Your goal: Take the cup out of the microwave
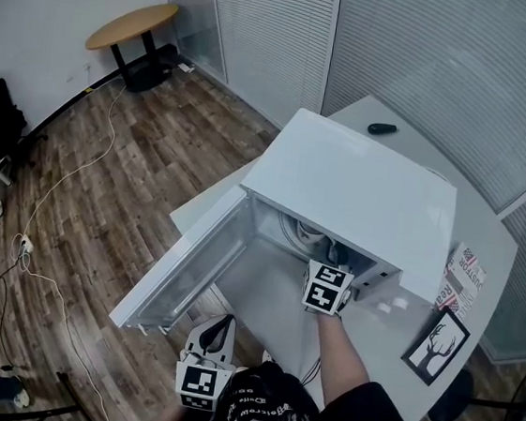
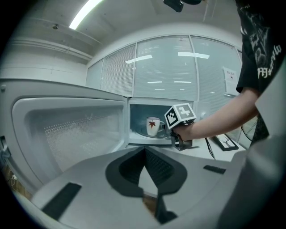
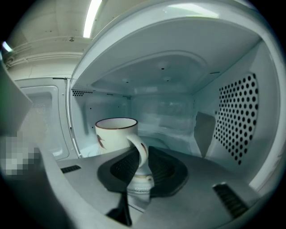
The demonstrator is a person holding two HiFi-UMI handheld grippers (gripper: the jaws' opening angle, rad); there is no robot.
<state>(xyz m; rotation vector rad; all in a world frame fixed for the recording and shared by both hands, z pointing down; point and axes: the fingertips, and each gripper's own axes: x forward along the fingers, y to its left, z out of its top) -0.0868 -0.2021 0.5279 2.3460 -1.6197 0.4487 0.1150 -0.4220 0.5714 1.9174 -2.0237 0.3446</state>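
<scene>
A white cup (image 3: 115,134) with a red leaf mark (image 2: 153,125) stands upright on the turntable inside the open white microwave (image 1: 359,192). Its handle faces me. My right gripper (image 3: 139,162) reaches into the cavity, and its dark pads sit against both sides of the cup's handle. In the head view only the right gripper's (image 1: 332,267) marker cube and my forearm show at the oven's mouth. My left gripper (image 1: 219,325) hangs low in front of the open door (image 1: 185,271), shut and with nothing in it (image 2: 144,154).
The door swings out to the left. The microwave stands on a white table (image 1: 491,236) with a black remote (image 1: 382,129), a booklet (image 1: 464,273) and a framed deer picture (image 1: 436,345). Cables (image 1: 33,245) trail over the wood floor; a round table (image 1: 133,27) stands far left.
</scene>
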